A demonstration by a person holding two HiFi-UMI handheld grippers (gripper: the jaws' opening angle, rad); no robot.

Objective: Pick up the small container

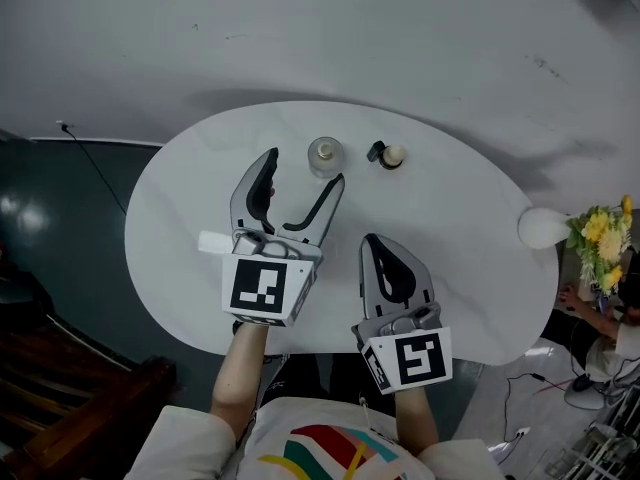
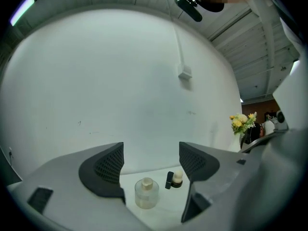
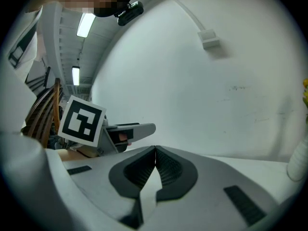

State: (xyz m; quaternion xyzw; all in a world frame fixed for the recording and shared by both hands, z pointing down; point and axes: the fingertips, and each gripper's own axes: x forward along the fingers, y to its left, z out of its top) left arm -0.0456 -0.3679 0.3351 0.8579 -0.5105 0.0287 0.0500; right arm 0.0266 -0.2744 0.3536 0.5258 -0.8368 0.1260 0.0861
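A small clear container (image 1: pixel 325 156) with a pale cap stands near the far edge of the white oval table (image 1: pixel 470 228). In the left gripper view the container (image 2: pixel 146 193) shows low between the jaws, a little way ahead of them. My left gripper (image 1: pixel 305 175) (image 2: pixel 150 162) is open above the table, nothing between its pads. My right gripper (image 1: pixel 375 243) (image 3: pixel 155 150) is shut and empty, nearer the front edge, to the right of the left one.
A small black piece with a cream knob (image 1: pixel 387 154) (image 2: pixel 173 179) lies just right of the container. A white round object (image 1: pixel 543 227) and yellow flowers (image 1: pixel 600 230) sit at the table's right end. A cable (image 1: pixel 95 173) crosses the dark floor on the left.
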